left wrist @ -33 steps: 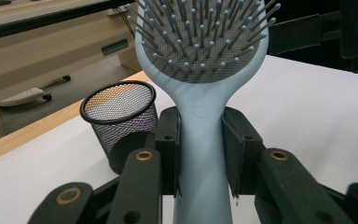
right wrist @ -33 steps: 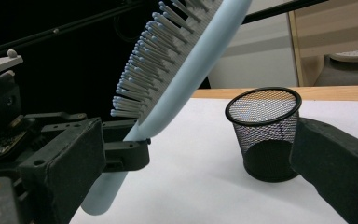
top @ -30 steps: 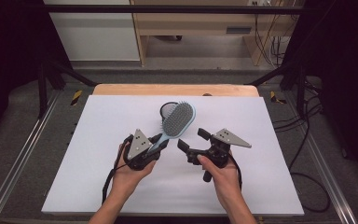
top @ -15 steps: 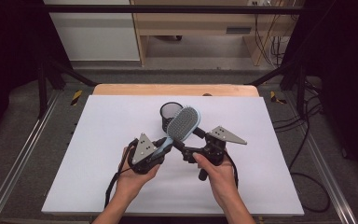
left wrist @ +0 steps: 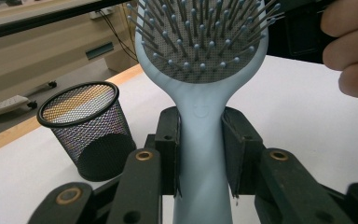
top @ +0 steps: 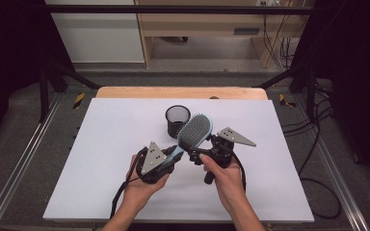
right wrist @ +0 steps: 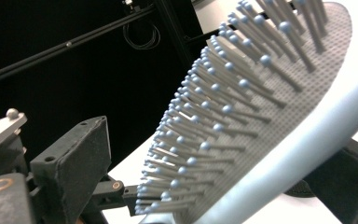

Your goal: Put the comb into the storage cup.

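So on the left, the left hand-held gripper point(top: 171, 156) is clamped on the handle of a light blue paddle hairbrush point(top: 192, 134); in the left gripper view you can see the handle squeezed between both black pads point(left wrist: 168, 149). The hairbrush is held up off the white worktop point(top: 101, 144), angled up and to the right, pretty much mid-worktop. It's got a wide oval head with a dark grey cushion and thin metal-looking pins tipped with little blue balls. The bottom of the handle is cut off at the frame edge in the left gripper view, and the top of the head too.

Just behind the brush head sits a black mesh pen cup point(top: 177, 120), upright, its lower right partly hidden by the brush.

On the right, the right hand-held gripper point(top: 200, 155) has its jaws spread apart on either side of the brush head, not closed on it. In the right gripper view the far jaw is mostly hidden behind the head.
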`<state>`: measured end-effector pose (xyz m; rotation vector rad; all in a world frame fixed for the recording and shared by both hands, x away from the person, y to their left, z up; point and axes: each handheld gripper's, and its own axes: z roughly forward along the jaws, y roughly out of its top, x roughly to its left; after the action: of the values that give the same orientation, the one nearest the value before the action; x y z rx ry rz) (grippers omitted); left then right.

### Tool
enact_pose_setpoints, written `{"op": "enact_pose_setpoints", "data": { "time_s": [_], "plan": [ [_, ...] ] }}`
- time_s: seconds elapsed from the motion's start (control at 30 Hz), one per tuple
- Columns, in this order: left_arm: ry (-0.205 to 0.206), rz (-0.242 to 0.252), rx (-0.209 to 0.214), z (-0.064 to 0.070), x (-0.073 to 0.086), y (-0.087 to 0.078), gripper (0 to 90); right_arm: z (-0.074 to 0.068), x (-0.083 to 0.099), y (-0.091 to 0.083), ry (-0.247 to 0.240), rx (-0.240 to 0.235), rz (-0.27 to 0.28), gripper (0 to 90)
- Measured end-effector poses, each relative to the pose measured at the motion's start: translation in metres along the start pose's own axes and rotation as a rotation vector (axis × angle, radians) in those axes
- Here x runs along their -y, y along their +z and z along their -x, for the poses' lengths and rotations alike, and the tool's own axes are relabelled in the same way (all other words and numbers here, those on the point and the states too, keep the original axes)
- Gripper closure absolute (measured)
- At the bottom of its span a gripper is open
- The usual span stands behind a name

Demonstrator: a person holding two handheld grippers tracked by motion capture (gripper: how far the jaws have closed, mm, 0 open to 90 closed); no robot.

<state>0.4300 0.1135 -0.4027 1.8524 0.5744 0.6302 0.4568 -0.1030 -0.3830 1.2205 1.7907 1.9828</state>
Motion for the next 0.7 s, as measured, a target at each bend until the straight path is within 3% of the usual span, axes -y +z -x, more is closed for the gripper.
{"op": "enact_pose_setpoints", "data": {
  "time_s": [0.17, 0.7],
  "plan": [
    [0.007, 0.005, 0.003, 0.0032, 0.0006, -0.0005, 69.7, 0.0035, -0.0013, -0.0002, 0.044, -0.015, 0.002, 16.1],
    [0.013, 0.012, 0.002, 0.0041, 0.0, -0.001, 69.6, 0.008, -0.0026, -0.0008, 0.105, -0.028, 0.028, 35.7]
  ]
}}
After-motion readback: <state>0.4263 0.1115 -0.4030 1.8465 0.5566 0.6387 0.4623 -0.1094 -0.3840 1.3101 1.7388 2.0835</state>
